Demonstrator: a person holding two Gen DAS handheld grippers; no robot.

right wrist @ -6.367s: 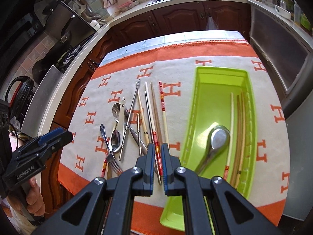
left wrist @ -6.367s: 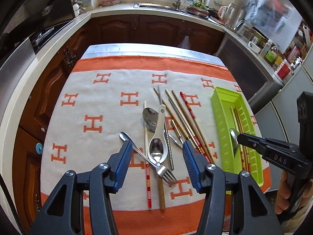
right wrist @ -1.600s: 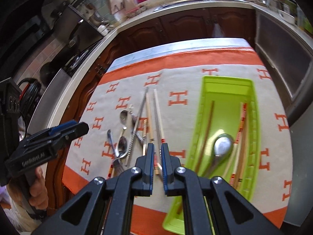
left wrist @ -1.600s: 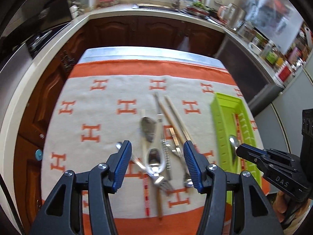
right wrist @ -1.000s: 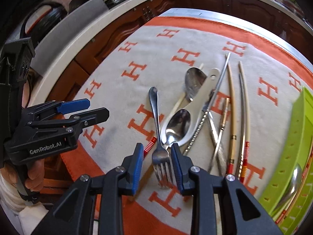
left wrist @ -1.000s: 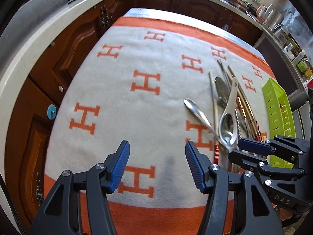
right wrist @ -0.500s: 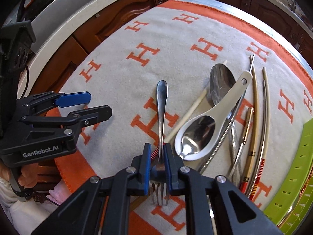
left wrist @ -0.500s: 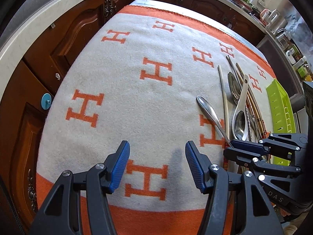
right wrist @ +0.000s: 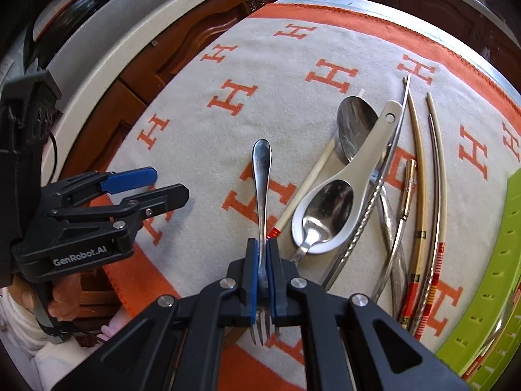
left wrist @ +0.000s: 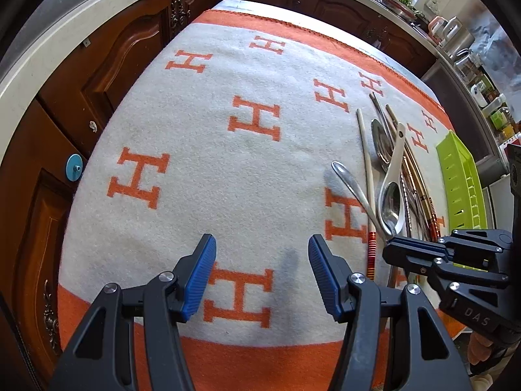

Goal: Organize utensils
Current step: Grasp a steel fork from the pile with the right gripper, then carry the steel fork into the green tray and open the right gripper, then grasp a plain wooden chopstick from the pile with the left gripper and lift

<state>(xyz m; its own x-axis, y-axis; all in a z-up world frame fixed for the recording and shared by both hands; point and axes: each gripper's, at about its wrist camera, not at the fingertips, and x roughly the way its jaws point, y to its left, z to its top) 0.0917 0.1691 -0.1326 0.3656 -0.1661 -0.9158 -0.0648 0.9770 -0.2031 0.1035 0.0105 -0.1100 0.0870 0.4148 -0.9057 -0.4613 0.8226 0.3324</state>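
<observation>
A steel fork (right wrist: 261, 179) lies on the white and orange cloth (right wrist: 276, 58), handle pointing away, tines toward me. My right gripper (right wrist: 262, 246) is shut on the fork's neck, just above the tines. Beside it to the right lie a white ceramic spoon (right wrist: 342, 192) with a metal spoon in it, another metal spoon (right wrist: 355, 123) and several chopsticks (right wrist: 420, 195). The green tray (left wrist: 462, 182) stands at the right. My left gripper (left wrist: 262, 251) hangs open over bare cloth, left of the fork (left wrist: 353, 192), nothing between its fingers.
Brown wooden cabinets (left wrist: 107, 65) under a pale counter edge run along the left and far sides of the table. Jars and kitchenware (left wrist: 482, 81) crowd the counter at the far right. A hand (right wrist: 65, 296) holds the left gripper at the cloth's near left corner.
My right gripper's jaws went from standing apart around the fork's tines to pressed together on its neck. The left gripper has stayed open and nearly still.
</observation>
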